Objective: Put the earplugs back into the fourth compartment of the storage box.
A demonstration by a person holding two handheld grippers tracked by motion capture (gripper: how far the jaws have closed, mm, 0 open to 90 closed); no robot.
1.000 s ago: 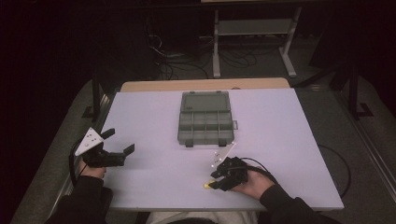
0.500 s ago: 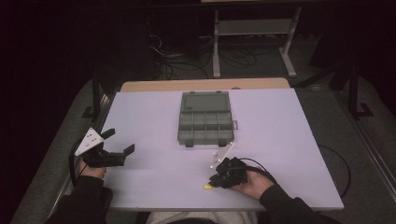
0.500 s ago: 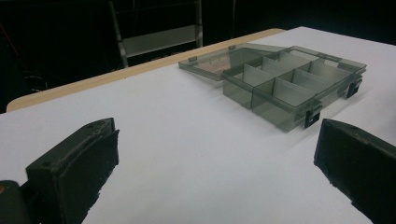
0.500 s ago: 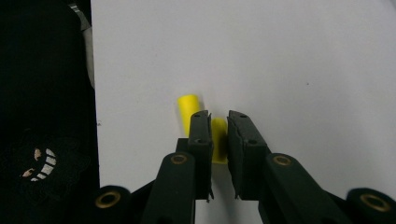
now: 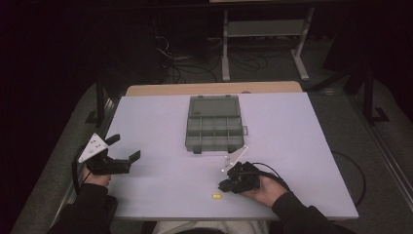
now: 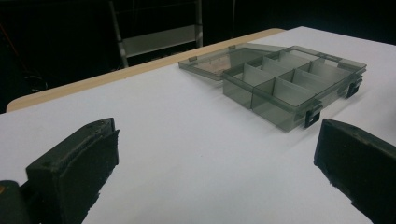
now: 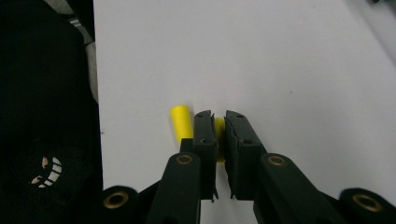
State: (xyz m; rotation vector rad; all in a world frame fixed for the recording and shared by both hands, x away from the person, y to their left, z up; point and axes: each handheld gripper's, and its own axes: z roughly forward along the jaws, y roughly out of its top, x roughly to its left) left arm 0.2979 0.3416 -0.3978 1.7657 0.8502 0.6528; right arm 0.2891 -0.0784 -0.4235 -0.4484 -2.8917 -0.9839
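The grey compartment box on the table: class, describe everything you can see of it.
The compartment box is translucent smoky-grey plastic, rectangular, and lies flat on the white table at its middle, toward the far edge. Its lid is open, laid back flat behind it. Thin dividers split the tray into compartments that look empty. Two dark latches sit on the near wall. It rests on the table, and neither gripper touches it.

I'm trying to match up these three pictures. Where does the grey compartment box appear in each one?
High view: the grey box sits mid-table, beyond both grippers.
Left gripper view: upper right, lid open, past the fingers.
Right gripper view: this camera aims elsewhere, at a yellow piece between its fingers.
Shared landmark: the white table top.
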